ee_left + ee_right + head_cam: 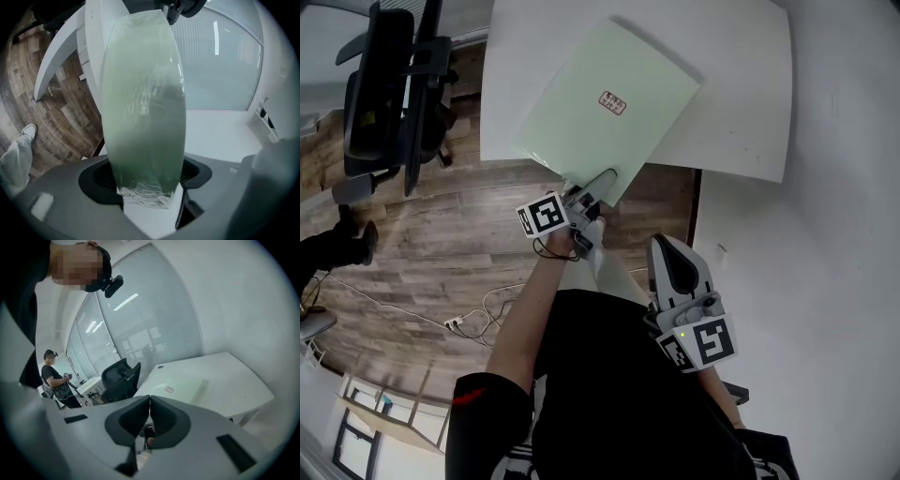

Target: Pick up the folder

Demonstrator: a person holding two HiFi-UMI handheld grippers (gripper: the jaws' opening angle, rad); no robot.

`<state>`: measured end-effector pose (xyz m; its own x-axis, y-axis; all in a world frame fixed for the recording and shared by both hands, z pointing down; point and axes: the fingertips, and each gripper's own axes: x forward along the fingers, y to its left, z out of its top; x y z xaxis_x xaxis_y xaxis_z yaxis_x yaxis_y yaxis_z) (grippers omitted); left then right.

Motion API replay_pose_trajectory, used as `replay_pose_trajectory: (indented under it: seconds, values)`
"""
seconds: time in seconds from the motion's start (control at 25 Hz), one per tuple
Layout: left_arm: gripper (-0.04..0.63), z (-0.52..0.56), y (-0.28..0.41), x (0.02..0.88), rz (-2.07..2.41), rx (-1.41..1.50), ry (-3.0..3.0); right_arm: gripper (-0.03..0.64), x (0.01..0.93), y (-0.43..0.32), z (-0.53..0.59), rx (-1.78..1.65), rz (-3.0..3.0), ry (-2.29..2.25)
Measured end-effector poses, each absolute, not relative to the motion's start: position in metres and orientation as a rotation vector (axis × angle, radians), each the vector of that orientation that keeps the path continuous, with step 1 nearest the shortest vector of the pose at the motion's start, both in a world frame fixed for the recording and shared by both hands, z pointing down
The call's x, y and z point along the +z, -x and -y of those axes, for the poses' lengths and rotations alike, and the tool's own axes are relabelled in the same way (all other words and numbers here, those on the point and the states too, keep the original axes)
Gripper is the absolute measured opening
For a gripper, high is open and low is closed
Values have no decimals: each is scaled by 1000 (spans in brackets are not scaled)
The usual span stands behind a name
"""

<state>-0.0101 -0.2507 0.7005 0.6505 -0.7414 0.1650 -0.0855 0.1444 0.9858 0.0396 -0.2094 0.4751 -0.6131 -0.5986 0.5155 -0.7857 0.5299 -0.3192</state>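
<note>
Right hand-held gripper (662, 253) empty, jaws together; left hand-held gripper (590, 190) tight on near edge of pale green folder (609, 112)

Nothing written here can actually be read. The pale green folder (581, 122) carries 1 small white label (613, 104) near its middle, with red print inside a red border. In the head view the characters are too small to make out, and in the right gripper view the label is only a faint patch on the far desk. The left gripper (591, 190) and the right gripper (664, 246) each carry a cube, the left cube (546, 215) and the right cube (705, 343), showing black-and-white square markers, which are patterns, not letters or numbers.
</note>
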Motion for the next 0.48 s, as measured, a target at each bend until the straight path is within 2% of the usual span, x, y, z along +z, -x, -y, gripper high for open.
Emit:
replay_pose_trajectory:
  seconds: [0.36, 0.48]
  values:
    - [339, 259, 5, 701, 716, -577, -1364, 0, 479, -44, 206, 777, 2402, -1171]
    - [314, 260, 2, 700, 704, -569, -1376, 0, 479, -45, 204, 778, 2402, -1176]
